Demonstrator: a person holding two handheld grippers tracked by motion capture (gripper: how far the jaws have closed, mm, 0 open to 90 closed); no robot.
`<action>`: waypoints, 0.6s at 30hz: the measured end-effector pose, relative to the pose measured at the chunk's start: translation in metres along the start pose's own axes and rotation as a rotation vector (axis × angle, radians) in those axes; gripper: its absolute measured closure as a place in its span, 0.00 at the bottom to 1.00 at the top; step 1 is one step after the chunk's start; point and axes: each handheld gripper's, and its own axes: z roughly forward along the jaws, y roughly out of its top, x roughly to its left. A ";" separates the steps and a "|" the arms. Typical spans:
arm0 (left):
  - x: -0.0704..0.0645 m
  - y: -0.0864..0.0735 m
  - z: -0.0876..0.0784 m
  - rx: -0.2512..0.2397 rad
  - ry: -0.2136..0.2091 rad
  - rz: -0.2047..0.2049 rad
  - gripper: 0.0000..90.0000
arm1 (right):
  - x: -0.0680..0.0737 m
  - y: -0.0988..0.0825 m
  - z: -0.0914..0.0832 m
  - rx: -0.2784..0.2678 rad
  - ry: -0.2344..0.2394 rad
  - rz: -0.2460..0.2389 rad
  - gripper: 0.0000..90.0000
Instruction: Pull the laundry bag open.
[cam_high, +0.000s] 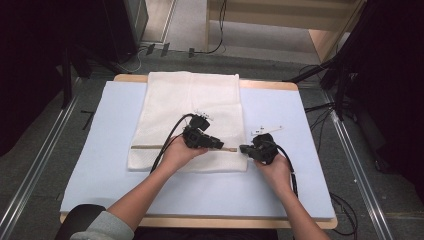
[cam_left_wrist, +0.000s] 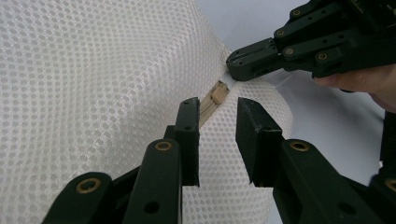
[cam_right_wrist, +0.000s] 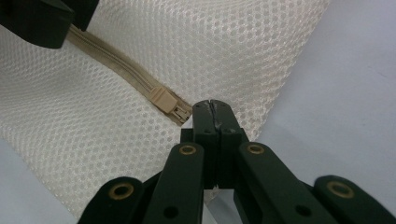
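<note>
A white mesh bag (cam_high: 192, 105) lies flat on a light blue mat (cam_high: 115, 165), with a beige zipper (cam_high: 147, 147) running across its near part. In the left gripper view my left gripper (cam_left_wrist: 215, 119) is open, one jaw on each side of the zipper (cam_left_wrist: 208, 106), just short of the beige slider (cam_left_wrist: 218, 93). My right gripper (cam_right_wrist: 214, 108) is shut at the bag's right edge, right behind the slider (cam_right_wrist: 162, 99), apparently on its small white pull tab (cam_left_wrist: 228, 79). From above, the left gripper (cam_high: 218, 144) and the right gripper (cam_high: 244, 148) nearly meet tip to tip.
The mat covers a wooden table (cam_high: 260, 84); bare mat lies left, right and in front of the bag. Small white pieces (cam_high: 267, 129) lie on the mat behind the right gripper. Cables (cam_high: 172, 135) trail from both grippers. Dark stands and floor cables surround the table.
</note>
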 end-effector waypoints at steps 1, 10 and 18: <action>-0.001 0.001 0.002 0.004 0.001 -0.002 0.79 | 0.000 0.000 0.000 0.000 0.001 0.000 1.00; -0.007 0.005 0.020 0.028 0.003 0.016 0.86 | 0.000 0.000 0.000 -0.001 0.001 -0.001 1.00; -0.005 0.008 0.040 0.066 0.018 0.002 0.87 | 0.000 0.000 0.000 -0.001 0.000 -0.004 1.00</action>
